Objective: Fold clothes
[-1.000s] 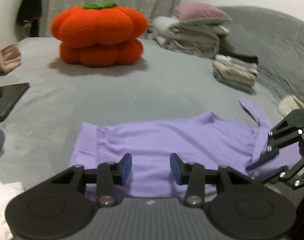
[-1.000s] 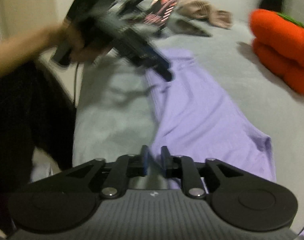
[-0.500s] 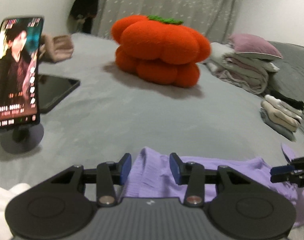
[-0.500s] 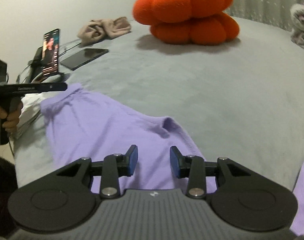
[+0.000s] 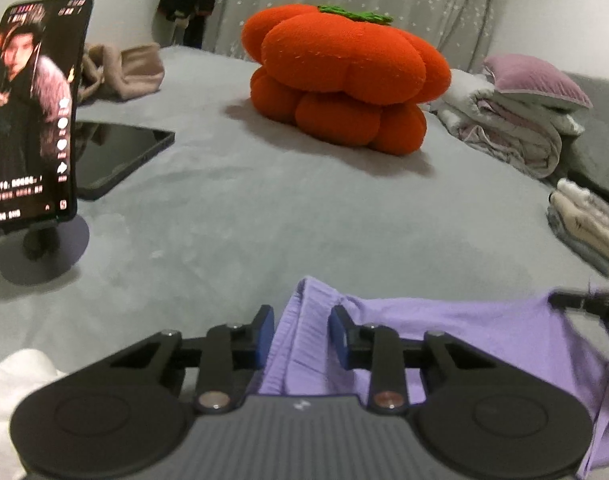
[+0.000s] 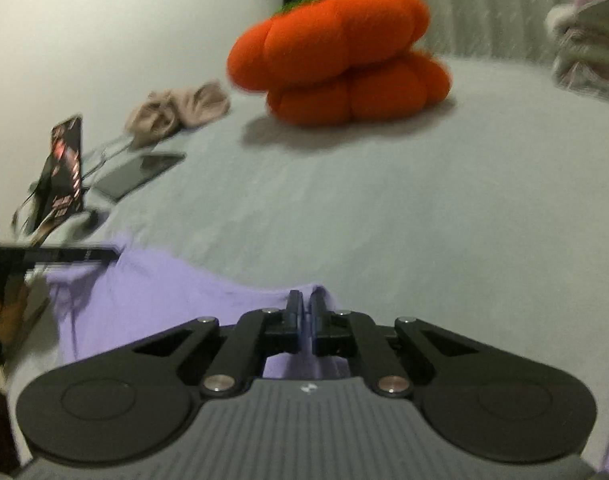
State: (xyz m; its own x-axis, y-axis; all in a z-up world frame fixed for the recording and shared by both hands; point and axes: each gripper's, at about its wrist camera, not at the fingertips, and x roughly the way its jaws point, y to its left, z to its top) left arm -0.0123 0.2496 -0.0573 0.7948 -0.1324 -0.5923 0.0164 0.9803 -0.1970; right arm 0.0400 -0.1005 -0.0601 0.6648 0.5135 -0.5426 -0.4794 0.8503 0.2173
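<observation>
While the right claw (image 6: pixel 305 312) is pinched nearly closed on an edge of the lilac garment (image 6: pixel 176 304), the left claw (image 5: pixel 301 334) stands wide, straddling the ribbed hem without gripping it. Both point level toward the orange pumpkin cushion (image 5: pixel 344 80); the garment lies on the bed (image 5: pixel 264 208) on the near side of that cushion, spread between them. Judging by this, folding remains unfinished.

1. My left gripper (image 5: pixel 301 336) is matte black, with blue pads (image 5: pixel 266 334) on its fingertips.
2. My right gripper (image 6: pixel 304 316) has round black discs, silver screws, and a ribbed grey body bearing a small white logo.
</observation>
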